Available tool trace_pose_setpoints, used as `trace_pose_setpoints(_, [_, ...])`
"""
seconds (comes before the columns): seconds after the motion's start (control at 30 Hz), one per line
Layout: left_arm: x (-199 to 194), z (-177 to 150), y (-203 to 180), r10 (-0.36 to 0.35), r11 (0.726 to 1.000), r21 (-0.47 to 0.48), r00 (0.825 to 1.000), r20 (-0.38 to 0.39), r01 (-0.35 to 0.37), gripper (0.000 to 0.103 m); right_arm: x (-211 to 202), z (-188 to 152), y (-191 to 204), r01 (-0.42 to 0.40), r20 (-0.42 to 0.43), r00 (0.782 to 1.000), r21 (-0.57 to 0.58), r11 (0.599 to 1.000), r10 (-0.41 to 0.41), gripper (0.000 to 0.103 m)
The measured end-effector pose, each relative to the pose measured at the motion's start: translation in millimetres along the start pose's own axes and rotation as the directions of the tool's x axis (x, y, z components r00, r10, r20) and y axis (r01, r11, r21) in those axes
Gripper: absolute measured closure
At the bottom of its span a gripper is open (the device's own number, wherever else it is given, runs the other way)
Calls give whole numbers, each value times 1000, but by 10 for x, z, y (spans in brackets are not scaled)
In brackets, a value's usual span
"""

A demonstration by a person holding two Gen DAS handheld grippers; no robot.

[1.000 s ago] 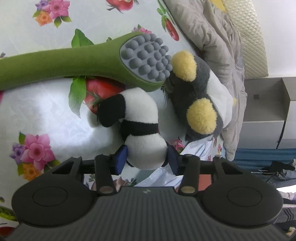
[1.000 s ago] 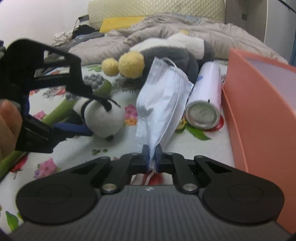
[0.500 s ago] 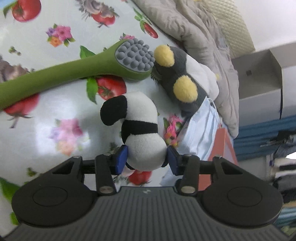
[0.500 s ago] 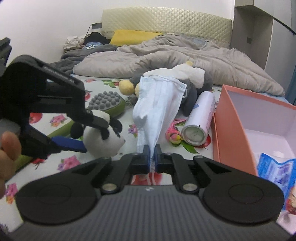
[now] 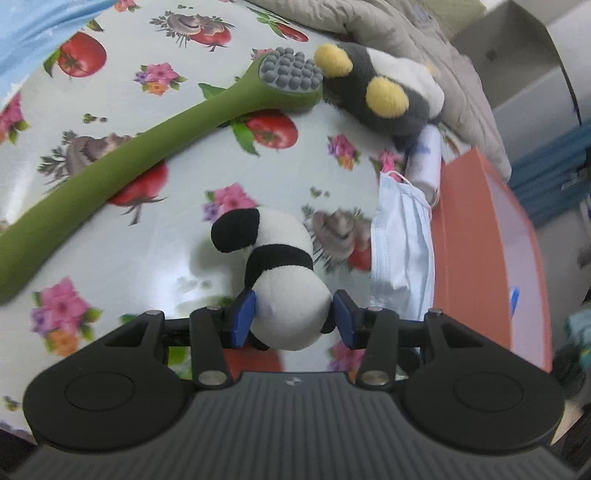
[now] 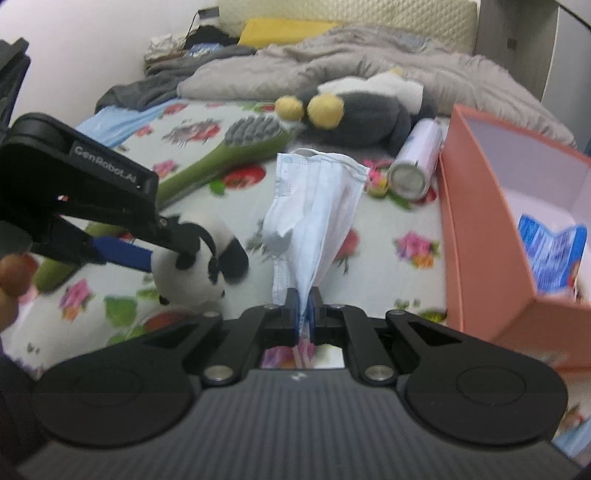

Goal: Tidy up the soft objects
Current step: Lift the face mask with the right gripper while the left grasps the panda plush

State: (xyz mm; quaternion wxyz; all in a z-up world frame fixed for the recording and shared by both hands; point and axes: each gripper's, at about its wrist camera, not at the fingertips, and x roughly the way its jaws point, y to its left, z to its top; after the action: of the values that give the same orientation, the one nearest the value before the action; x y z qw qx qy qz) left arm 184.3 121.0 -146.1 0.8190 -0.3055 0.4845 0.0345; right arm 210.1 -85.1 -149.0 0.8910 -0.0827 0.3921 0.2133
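The left claw (image 5: pixel 293 319) grips a panda plush (image 5: pixel 284 284) above the floral bedsheet (image 5: pixel 110 258); the right claw (image 6: pixel 303 308) is clenched on a face mask (image 6: pixel 317 206). To the right stands an open orange box (image 6: pixel 476 221). Farther off lie a green plush toothbrush (image 5: pixel 155 147), a penguin plush (image 5: pixel 384 92) and a white can (image 6: pixel 417 162) just beside the box.

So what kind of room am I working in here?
Most likely a bedroom: the work surface is a bed covered by a floral sheet, with a rumpled grey duvet, a yellow pillow and a quilted headboard behind it.
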Motion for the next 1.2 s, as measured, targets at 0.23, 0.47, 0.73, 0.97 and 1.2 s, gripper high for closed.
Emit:
trace_pose_setpoints(0.23, [-185, -293, 26, 53, 991, 119, 998, 30, -56, 51, -53, -267, 173, -45, -90, 995, -3, 999, 45, 93])
trace_pose_setpoints(0.47, [-277, -397, 115, 63, 991, 113, 996, 67, -70, 46, -91, -295, 133, -52, -128, 990, 29, 998, 56, 74])
trace_pose_setpoints(0.73, [-382, -496, 200, 81, 995, 52, 983, 163, -91, 37, -125, -199, 82, -50, -69, 996, 17, 999, 51, 52])
trace_pose_setpoints(0.97, [-377, -579, 139, 113, 991, 49, 966, 231, -128, 37, 177, -179, 98, -24, -78, 997, -6, 1000, 24, 53])
trace_pose_setpoints(1.2, [-298, -611, 108, 127, 988, 59, 963, 236, -145, 37, 323, -178, 100, -23, -78, 997, -11, 1000, 23, 56])
